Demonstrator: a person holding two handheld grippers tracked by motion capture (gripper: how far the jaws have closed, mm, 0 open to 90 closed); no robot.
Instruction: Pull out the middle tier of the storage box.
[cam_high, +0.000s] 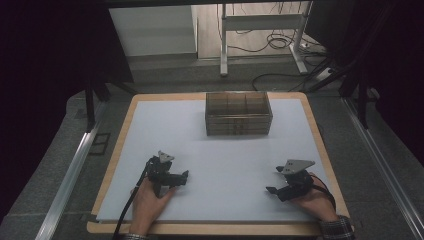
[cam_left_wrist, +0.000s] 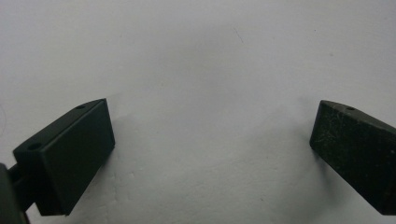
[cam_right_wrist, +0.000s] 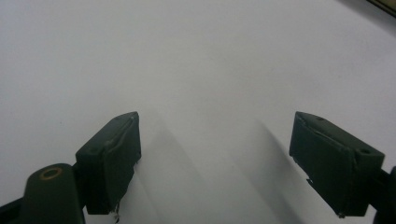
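My left gripper (cam_high: 182, 177) rests low over the white sheet (cam_high: 225, 155) at the near left, held by a hand, jaws pointing right. In the left gripper view, the left gripper (cam_left_wrist: 212, 123) stands open with only bare white sheet between its black pads (cam_left_wrist: 74, 149). My right gripper (cam_high: 274, 179) sits at the near right in the other hand, jaws pointing left. Seen from its own camera, the right gripper (cam_right_wrist: 215, 128) is open, and nothing lies between its pads (cam_right_wrist: 112, 158).
A clear plastic box (cam_high: 238, 113) with several compartments stands at the far middle of the sheet. The sheet lies on a wooden tabletop (cam_high: 120, 145). Beyond the table are a desk frame (cam_high: 262, 30) and floor cables (cam_high: 280, 42).
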